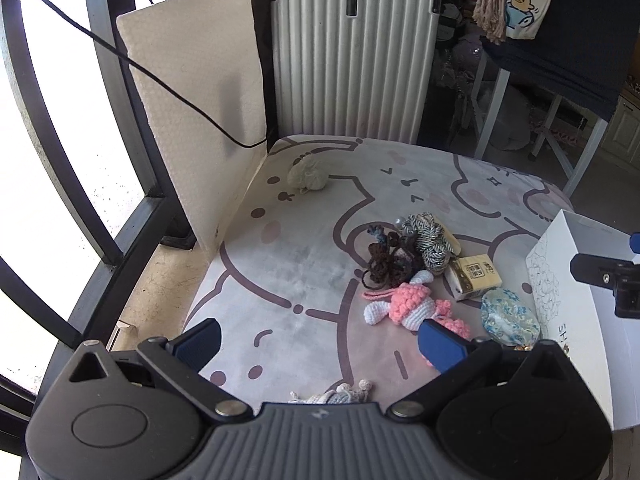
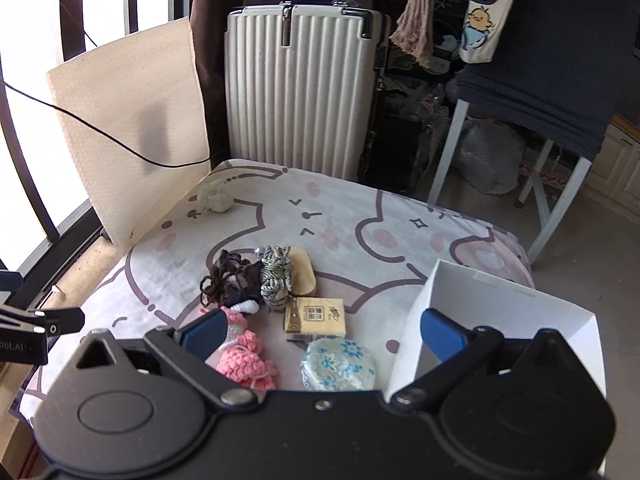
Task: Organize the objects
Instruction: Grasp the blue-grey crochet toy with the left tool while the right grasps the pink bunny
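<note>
Left wrist view shows the left gripper (image 1: 318, 344) hovering with its jaws spread wide and nothing between them, above a cartoon-printed mat (image 1: 280, 264) where the clutter lies loose. To the right, the right gripper (image 2: 322, 334) is likewise wide and empty, poised over the near end of the pile with one finger (image 2: 442, 334) in front of the white box (image 2: 500, 300). Judging from this, the sorting has barely begun: what shows of the box interior is bare, though its floor is mostly hidden, and every item is on the mat. A pink crochet doll (image 1: 404, 306) lies flat at the near side of the cluster, its long axis running left to right, with its pink cord to the left. Just beyond it sit a dark brown yarn tangle (image 2: 228, 276), a grey-and-white rope bundle (image 2: 276, 280) resting on a wooden piece (image 2: 306, 276), and a small tan packet (image 2: 316, 318) lying flat, its long side roughly left to right. A round blue-flowered pouch (image 2: 338, 368) lies nearest the box. A pale yarn ball (image 1: 306, 174) sits well apart at the far left, and a cream knitted piece (image 1: 340, 394) peeks out at the near edge.
</note>
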